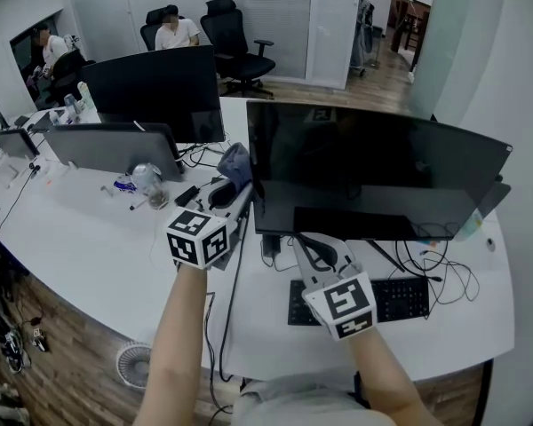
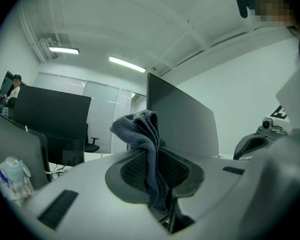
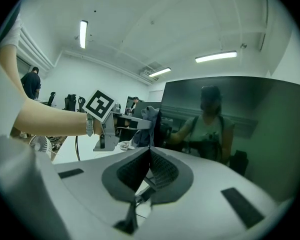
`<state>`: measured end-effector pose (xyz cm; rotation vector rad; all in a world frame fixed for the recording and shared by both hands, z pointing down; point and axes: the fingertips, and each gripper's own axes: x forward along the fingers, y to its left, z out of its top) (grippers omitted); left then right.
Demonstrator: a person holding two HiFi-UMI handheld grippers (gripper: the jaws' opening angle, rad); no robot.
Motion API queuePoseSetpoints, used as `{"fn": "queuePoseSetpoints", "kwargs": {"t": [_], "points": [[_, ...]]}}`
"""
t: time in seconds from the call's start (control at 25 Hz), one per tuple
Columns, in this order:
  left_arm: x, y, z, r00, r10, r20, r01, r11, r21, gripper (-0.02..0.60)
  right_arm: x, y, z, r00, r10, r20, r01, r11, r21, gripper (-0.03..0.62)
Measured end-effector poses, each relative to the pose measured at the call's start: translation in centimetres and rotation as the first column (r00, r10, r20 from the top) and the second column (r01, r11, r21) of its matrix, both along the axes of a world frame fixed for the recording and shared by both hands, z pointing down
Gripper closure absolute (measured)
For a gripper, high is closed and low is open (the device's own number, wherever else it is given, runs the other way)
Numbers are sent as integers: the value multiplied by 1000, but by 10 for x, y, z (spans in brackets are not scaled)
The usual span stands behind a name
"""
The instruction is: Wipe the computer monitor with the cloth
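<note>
Left tool [image 2: 157, 171] clamped on grey cloth [image 1: 235, 161], apparently touching the monitor [image 1: 373, 171] at its left edge; right tool [image 3: 149, 165] closed, empty.

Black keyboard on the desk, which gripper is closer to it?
Right. The right gripper hangs by the black keyboard, at its left end; the left gripper, shut on a grey cloth, is farther, beside the black monitor.

The right gripper [image 3: 149, 149], jaws together and empty, faced the monitor [image 3: 235, 134], where the left gripper [image 3: 141, 125] held a cloth [image 3: 146, 117] at its edge.
</note>
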<state>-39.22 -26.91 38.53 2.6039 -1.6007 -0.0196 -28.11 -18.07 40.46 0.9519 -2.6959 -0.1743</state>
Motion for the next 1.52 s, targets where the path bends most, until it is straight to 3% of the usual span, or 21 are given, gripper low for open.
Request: {"fn": "queuePoseSetpoints", "kwargs": {"t": [0.52,1.52], "points": [[2,5,35,1000,-21,-7,21,1000,-10,522,4,-1,16,1000,-8,-25,7,999,-32,586],[11,21,124,996,-57,-66,47,989,-140,522,6,2,44,998,-29,-55,24,996,-88,586]]}}
